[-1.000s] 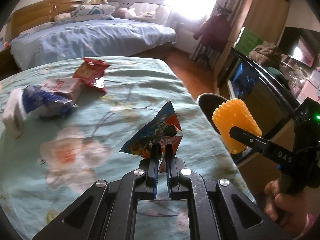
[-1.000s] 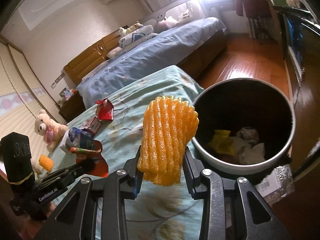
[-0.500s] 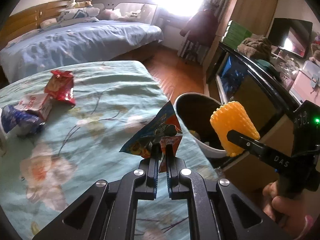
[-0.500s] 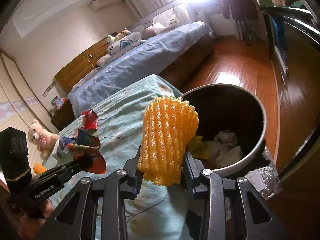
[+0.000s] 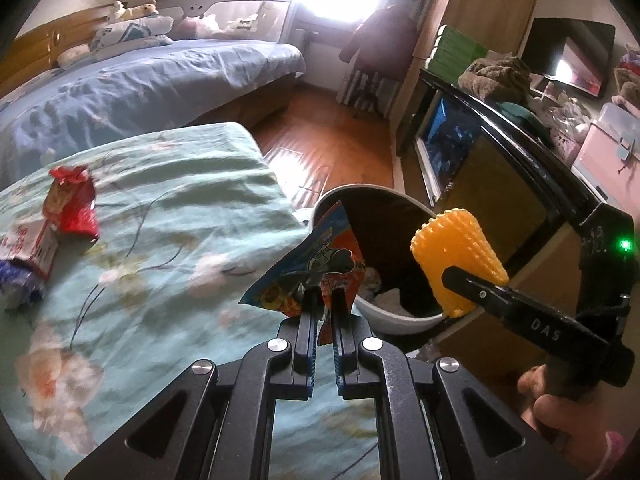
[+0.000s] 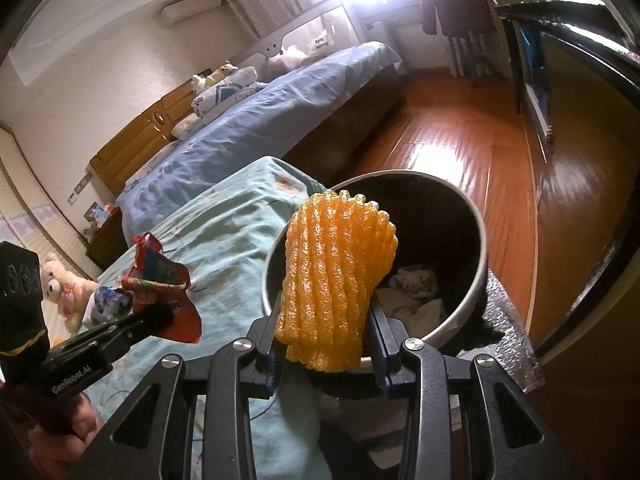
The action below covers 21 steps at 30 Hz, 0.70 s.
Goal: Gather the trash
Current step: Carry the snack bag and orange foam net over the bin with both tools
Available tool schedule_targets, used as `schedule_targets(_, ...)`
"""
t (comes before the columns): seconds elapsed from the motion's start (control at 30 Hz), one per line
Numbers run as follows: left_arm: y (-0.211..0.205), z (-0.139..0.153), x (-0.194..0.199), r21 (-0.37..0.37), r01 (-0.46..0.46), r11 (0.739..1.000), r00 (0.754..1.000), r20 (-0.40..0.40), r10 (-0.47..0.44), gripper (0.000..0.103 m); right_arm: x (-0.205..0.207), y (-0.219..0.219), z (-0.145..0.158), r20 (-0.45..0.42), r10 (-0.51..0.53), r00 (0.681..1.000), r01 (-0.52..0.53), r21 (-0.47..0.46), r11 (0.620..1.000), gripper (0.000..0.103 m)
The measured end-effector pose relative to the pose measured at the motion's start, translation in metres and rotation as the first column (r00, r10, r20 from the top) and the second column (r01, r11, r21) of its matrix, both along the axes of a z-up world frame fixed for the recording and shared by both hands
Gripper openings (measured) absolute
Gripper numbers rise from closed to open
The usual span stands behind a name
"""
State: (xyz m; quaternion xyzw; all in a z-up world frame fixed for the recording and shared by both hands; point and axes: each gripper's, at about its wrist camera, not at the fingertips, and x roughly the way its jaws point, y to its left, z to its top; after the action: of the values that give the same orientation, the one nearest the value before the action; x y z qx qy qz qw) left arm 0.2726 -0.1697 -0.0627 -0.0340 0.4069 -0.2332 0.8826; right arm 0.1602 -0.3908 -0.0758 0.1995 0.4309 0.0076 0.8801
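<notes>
Trash held ready over the bin (image 6: 478, 240): left gripper (image 5: 327, 300) pinches a snack wrapper (image 5: 320, 264), right gripper (image 6: 326, 344) clamps orange foam netting (image 6: 336, 280).

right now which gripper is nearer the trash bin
Right. The right gripper holds its foam net at the trash bin rim; the left gripper sits further back over the bed.

The foam net sleeve (image 6: 336, 292) is orange and ribbed; the snack wrapper (image 5: 316, 268) blue and orange-red; the bedspread (image 5: 168, 248) pale green, floral; the bin (image 6: 478, 240) grey-rimmed, dark inside.
</notes>
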Motion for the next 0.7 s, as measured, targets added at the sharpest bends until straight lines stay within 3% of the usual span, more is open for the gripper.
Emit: schedule_targets(0.7, -0.058, -0.015, 0.05, 0.044, 0.052, 0.998, 0.998, -0.034, -0.051, 0.006, 0.023, -0.034, -0.009, -0.023, -0.034, 0.999, 0.033, -0.025, 0.999, 0.038)
